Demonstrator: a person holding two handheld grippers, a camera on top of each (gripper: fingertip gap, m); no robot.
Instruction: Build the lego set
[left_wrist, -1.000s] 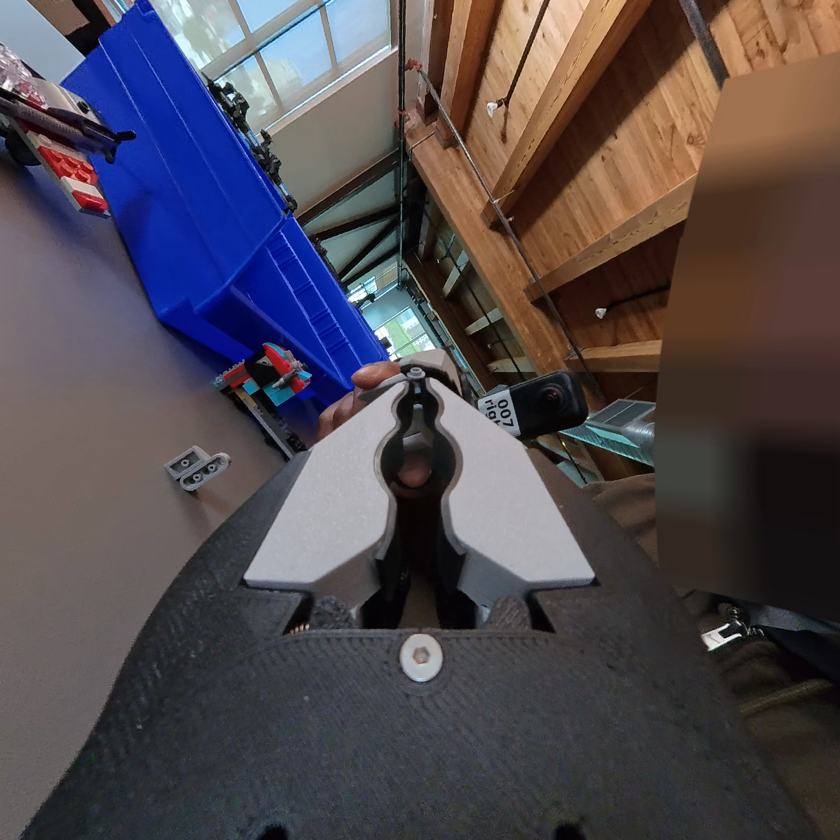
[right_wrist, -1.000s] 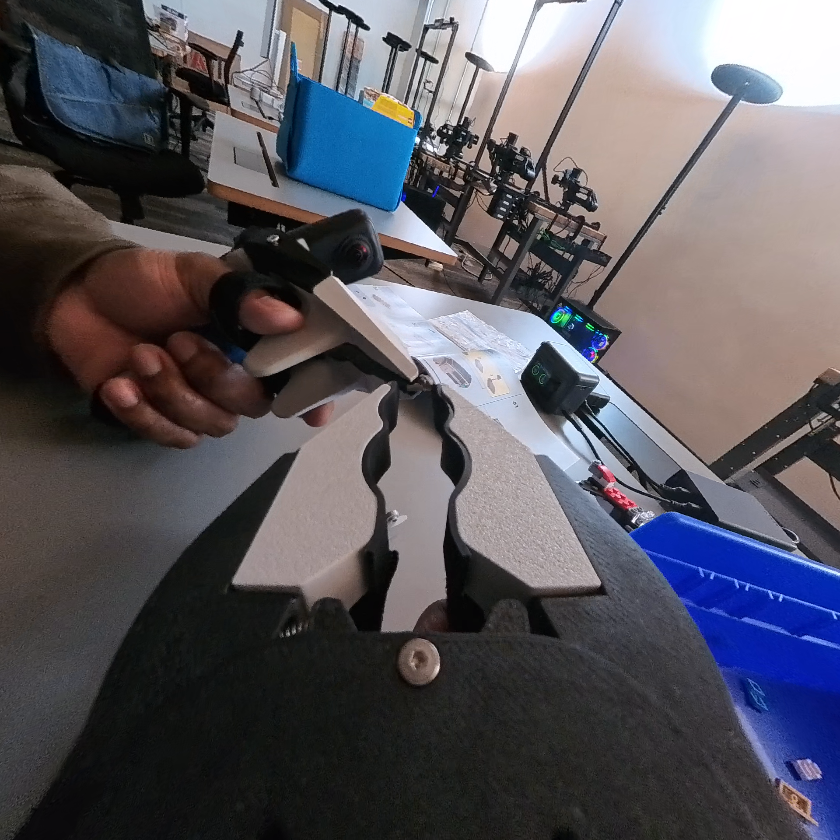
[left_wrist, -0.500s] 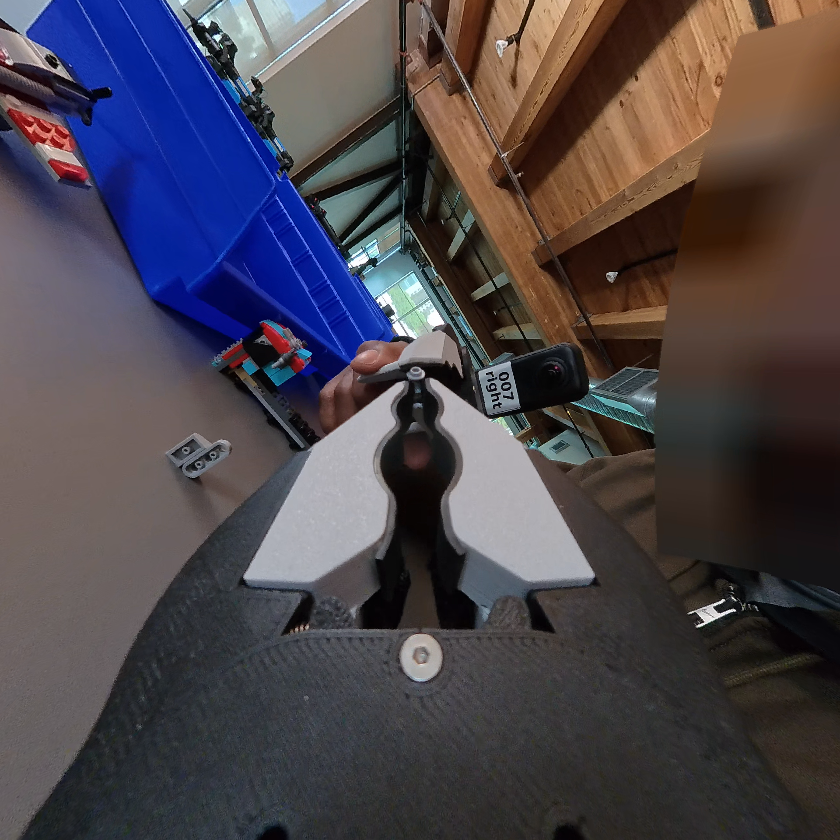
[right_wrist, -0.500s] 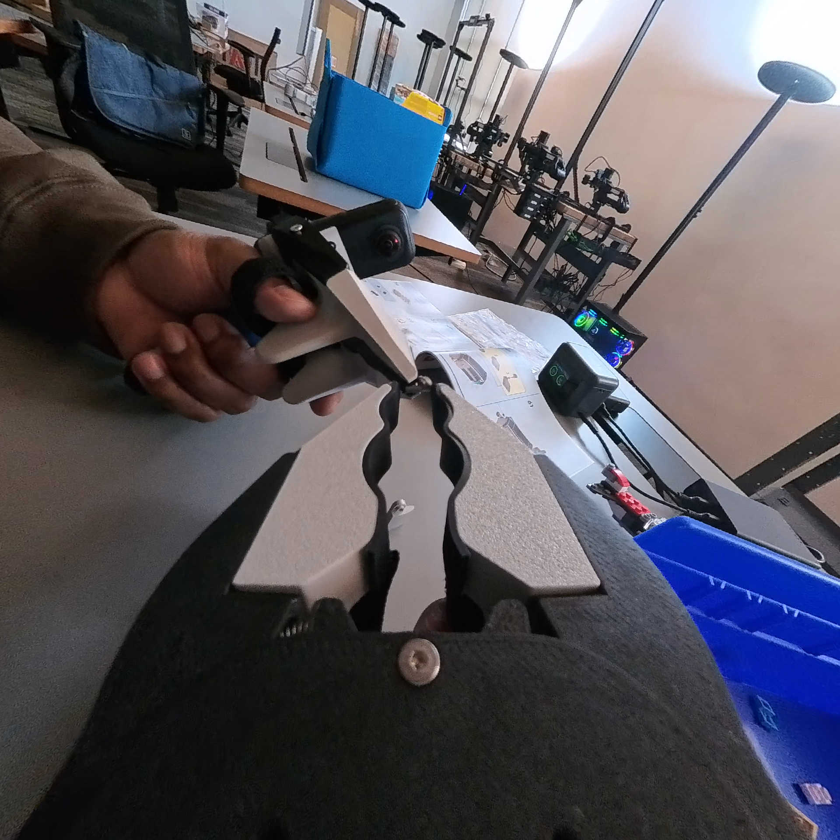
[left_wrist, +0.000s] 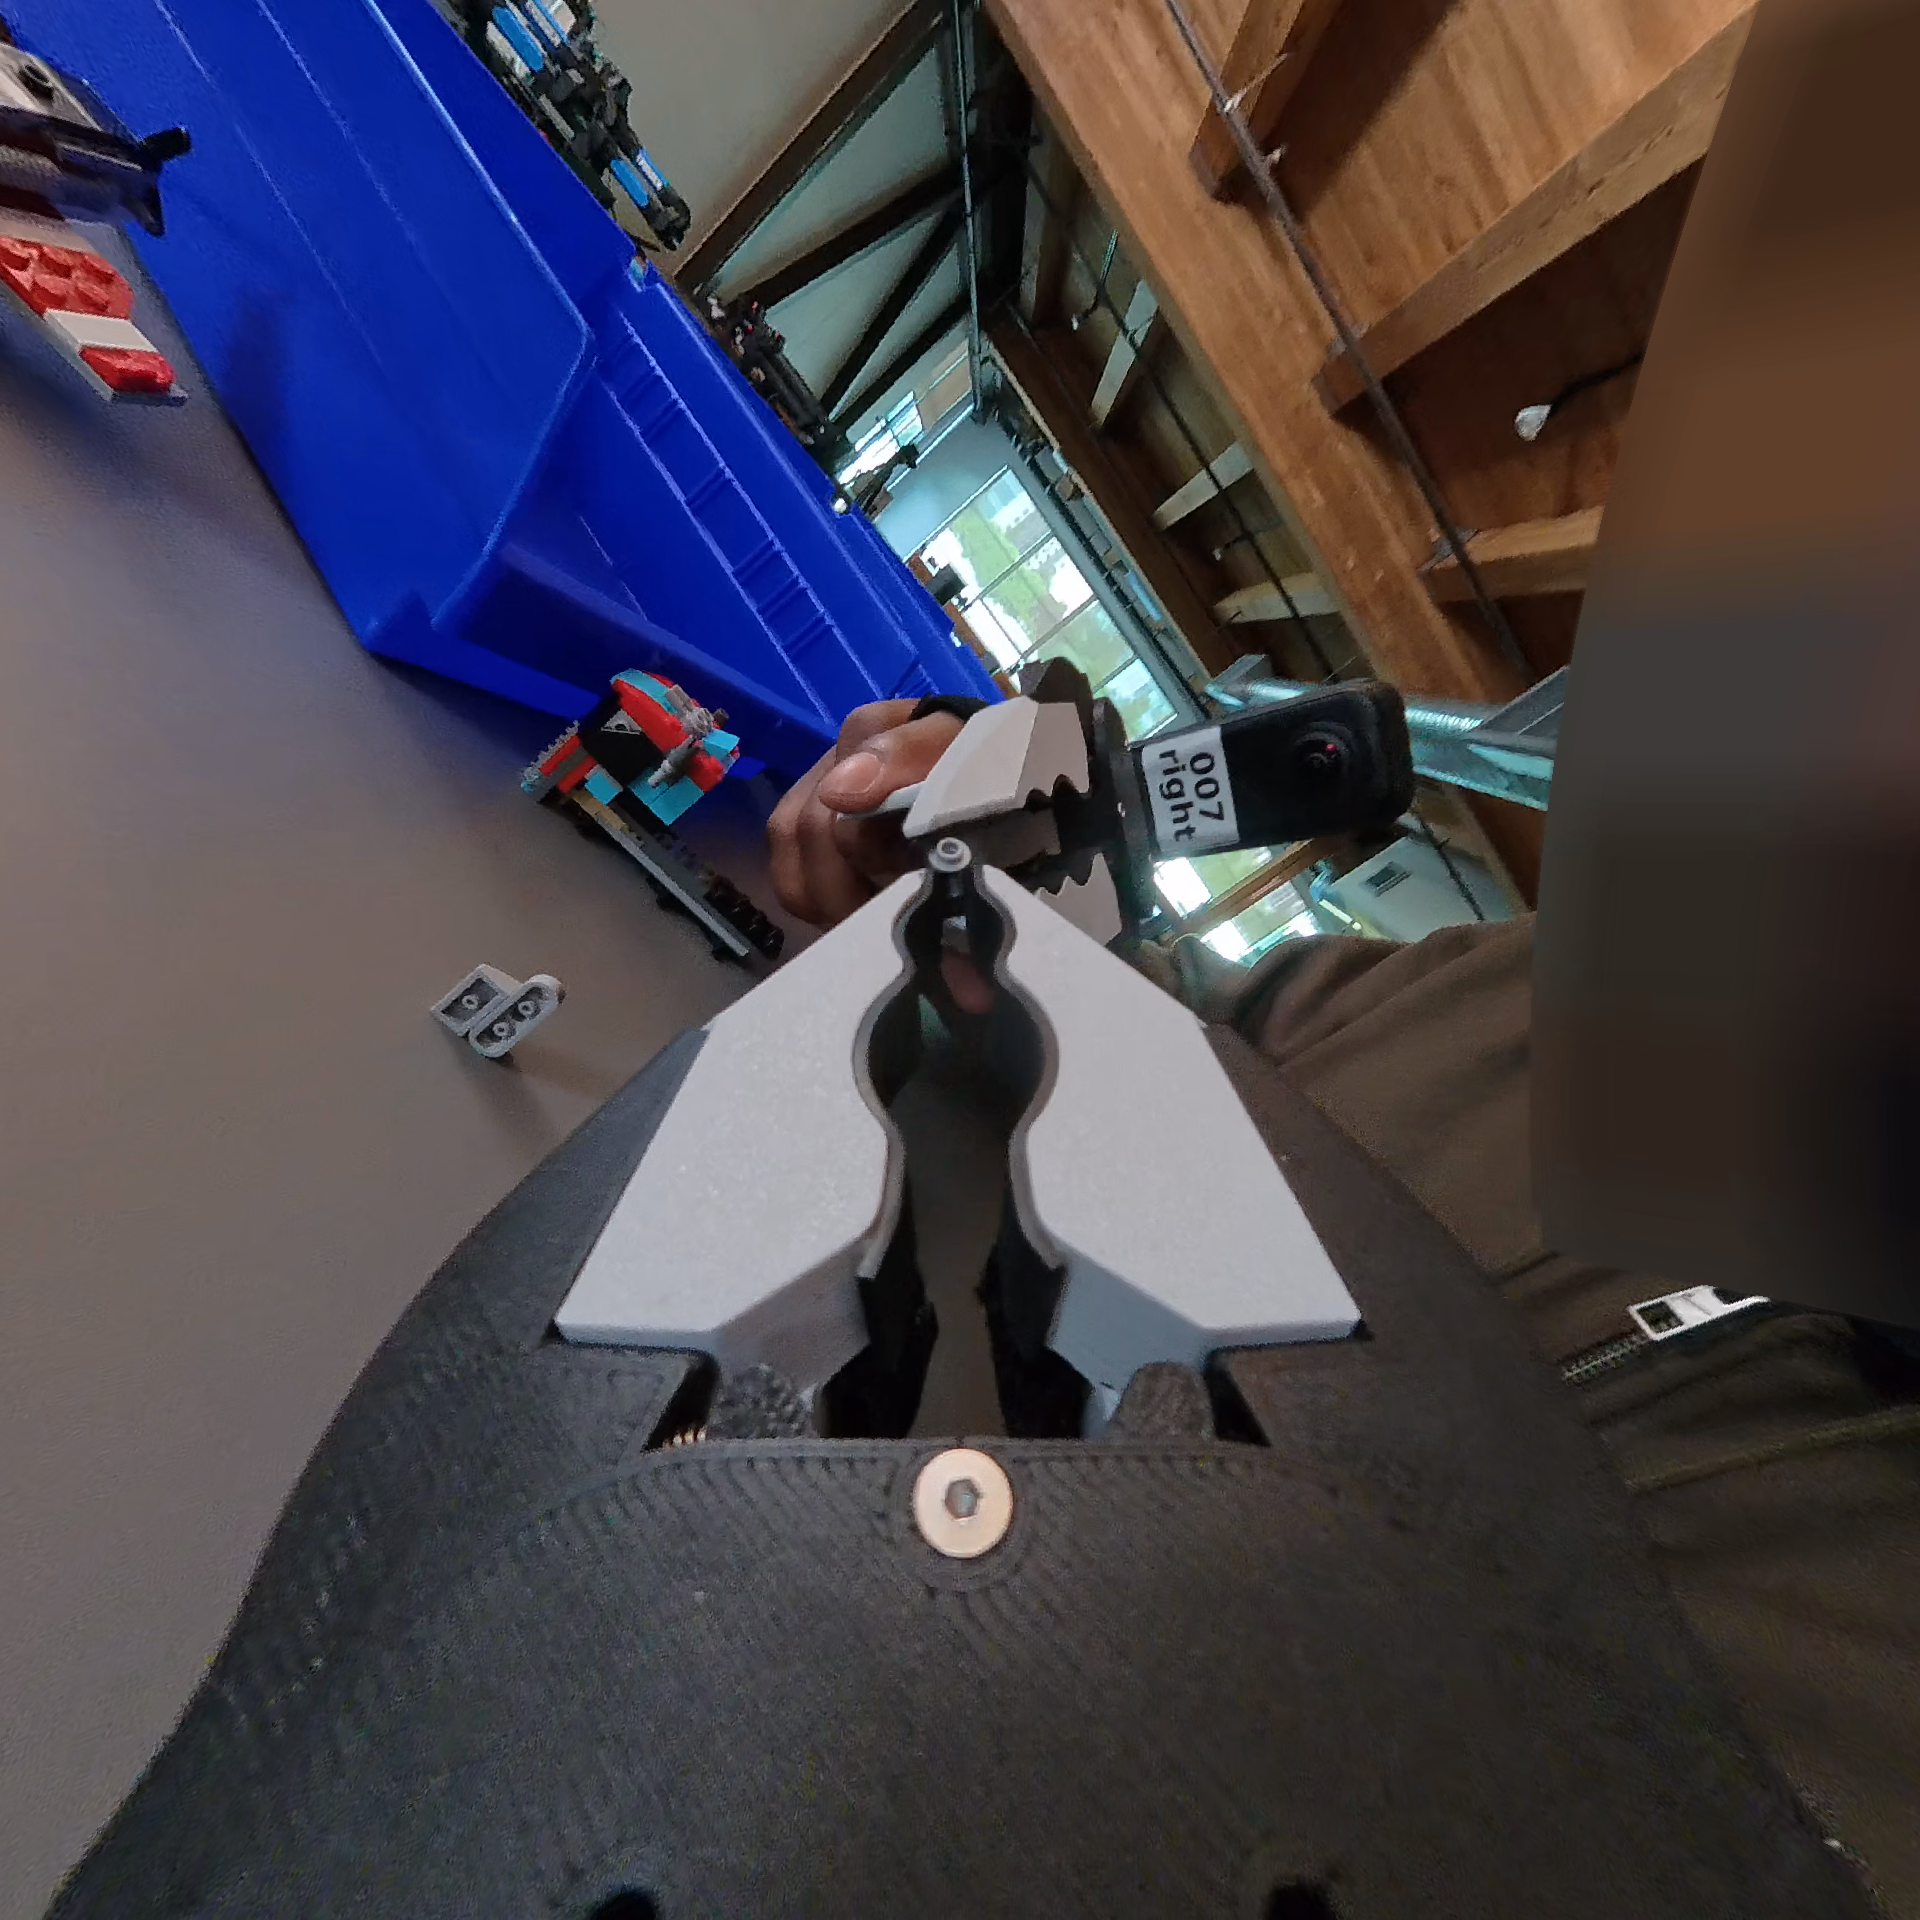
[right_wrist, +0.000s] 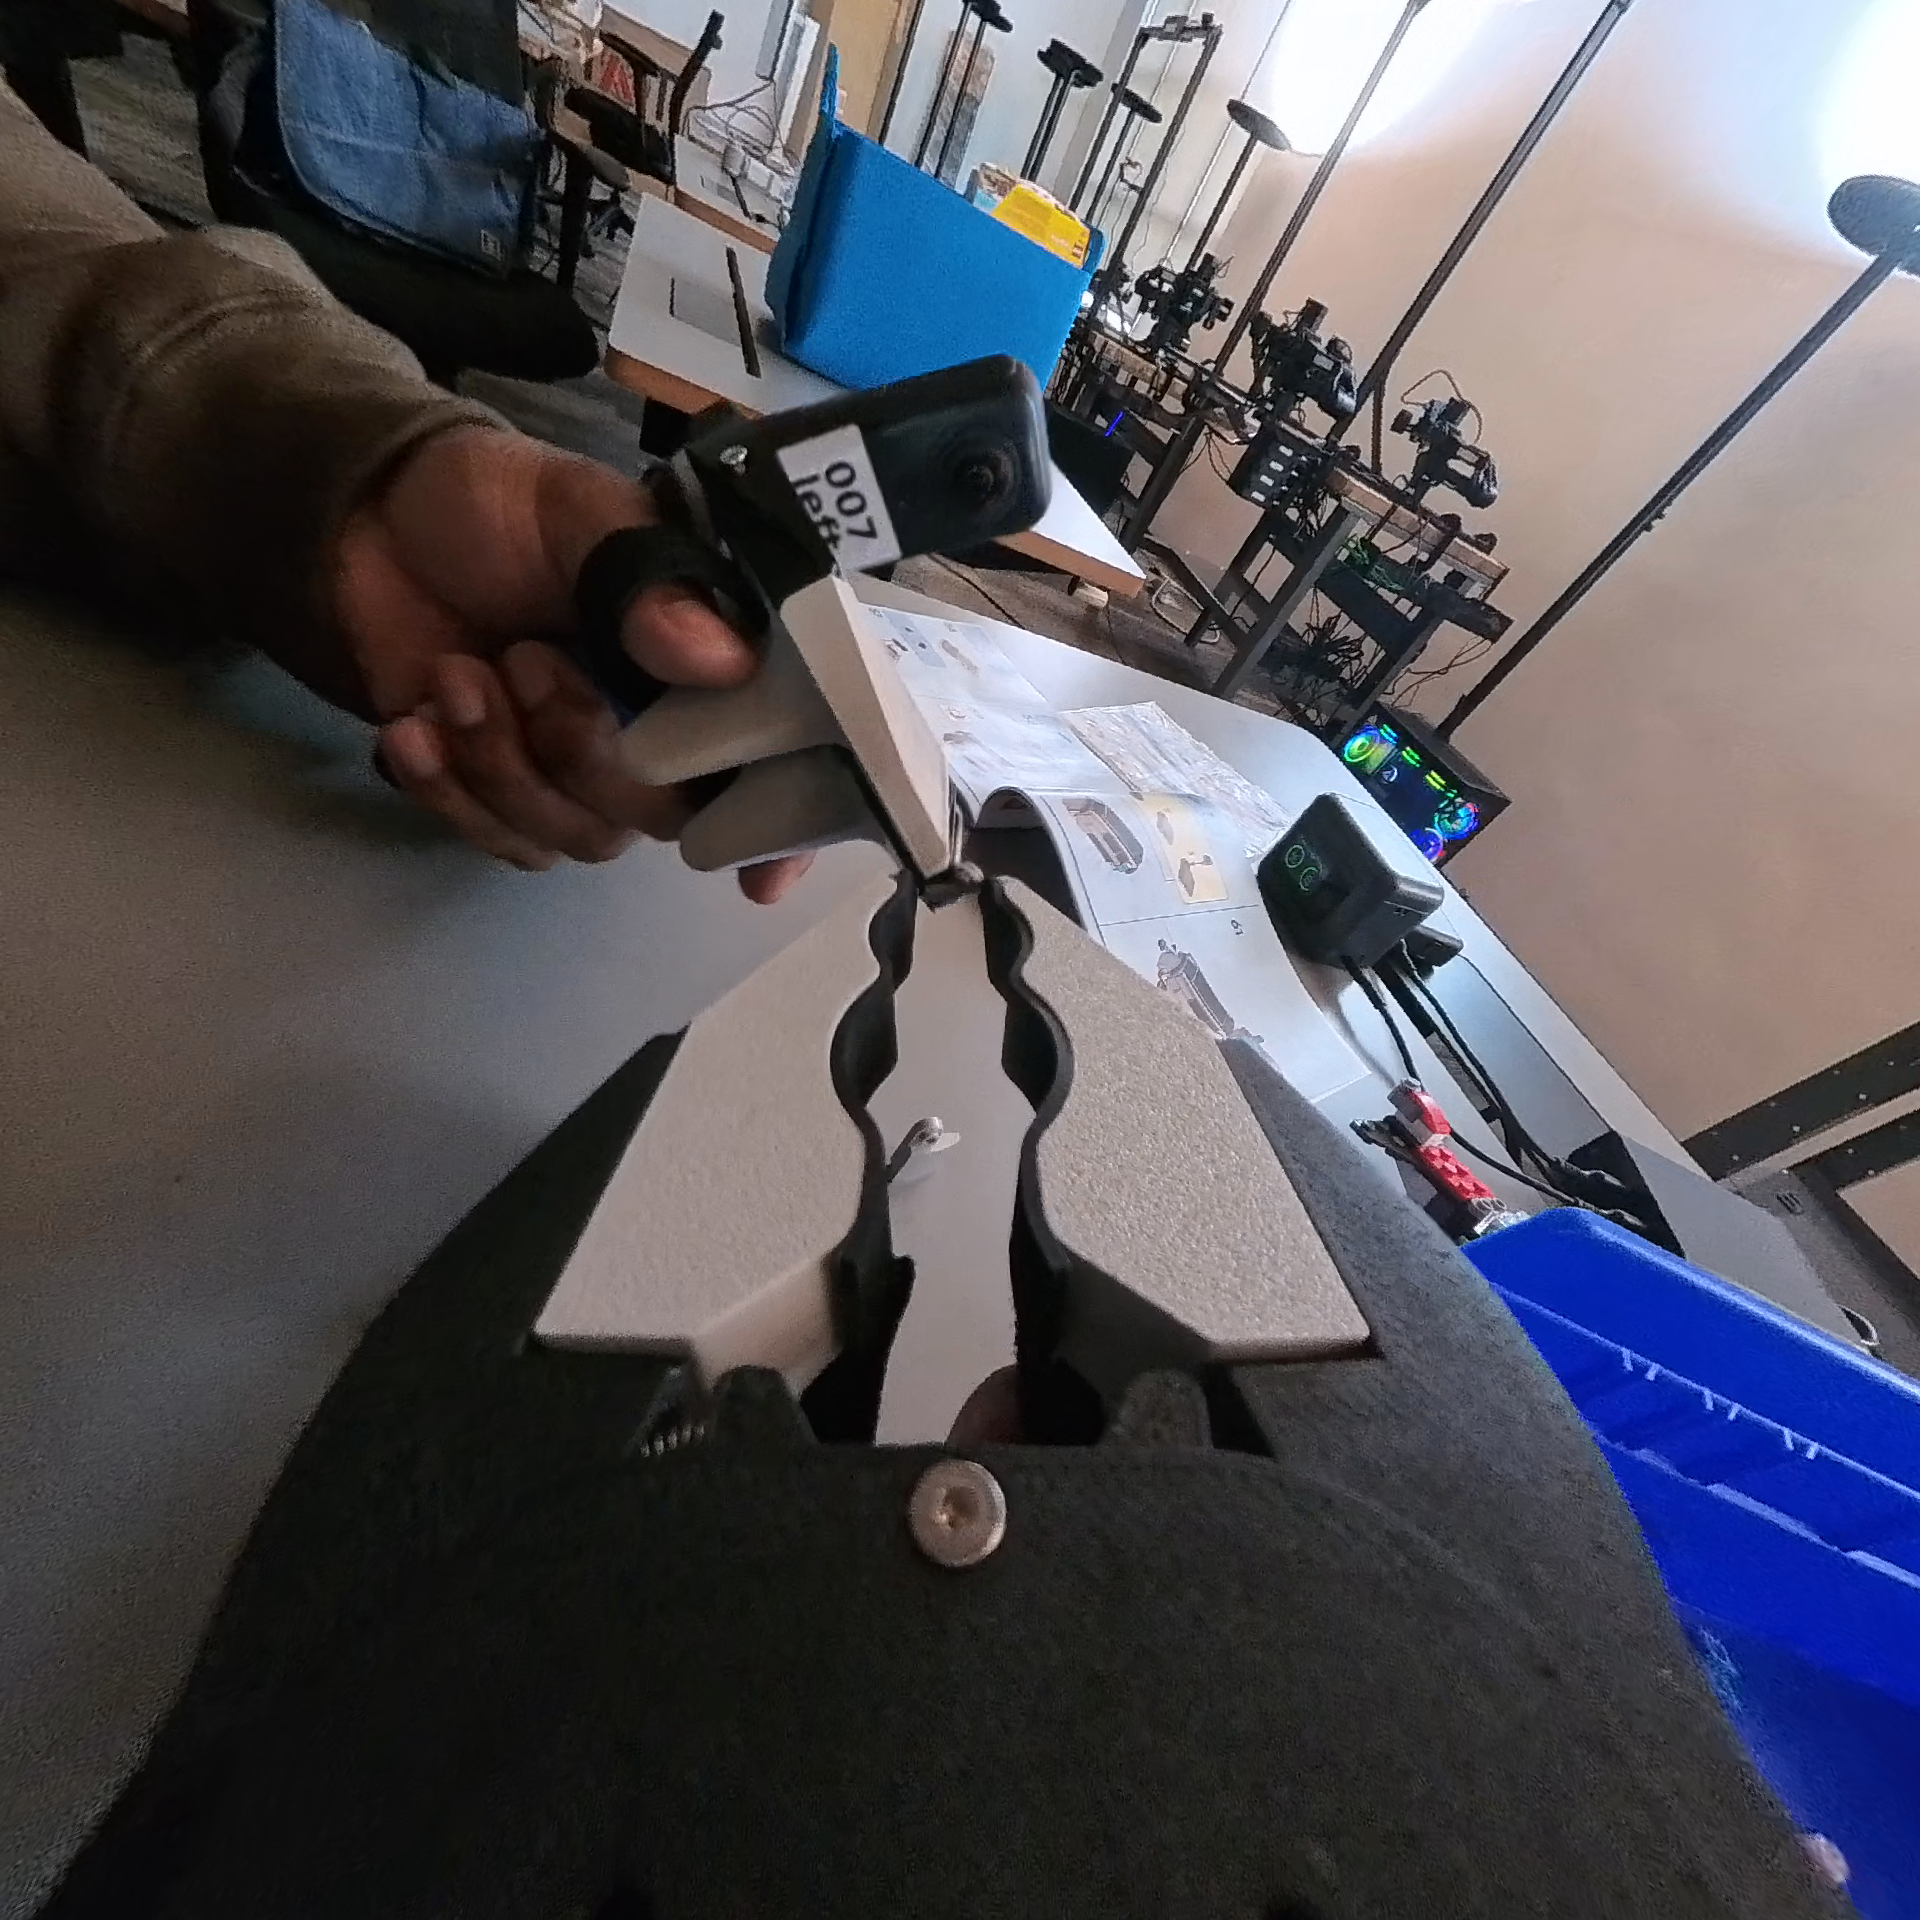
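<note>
A grey table (left_wrist: 208, 1143) carried a long blue bin (left_wrist: 436, 395), with an open instruction booklet (right_wrist: 1091, 769) and a small black device with green-lit face (right_wrist: 1345, 883) at the far side. Above the table two hand-held grippers met tip to tip. The left gripper (left_wrist: 951, 883), held in a person's hand (right_wrist: 488, 665), had its jaws all but closed on a small grey studded piece (left_wrist: 950, 854) whose round top stood out beyond the tips. The right gripper (right_wrist: 948, 889) held its jaws narrowly apart on a small grey piece at the same meeting point — whether its pads pressed could not be told. Beside the bin lay a red, teal and black brick model (left_wrist: 644, 758); nearer, two small grey bricks (left_wrist: 497, 1013) lay side by side — and red-and-white plates (left_wrist: 83, 312) lay farther off.
</note>
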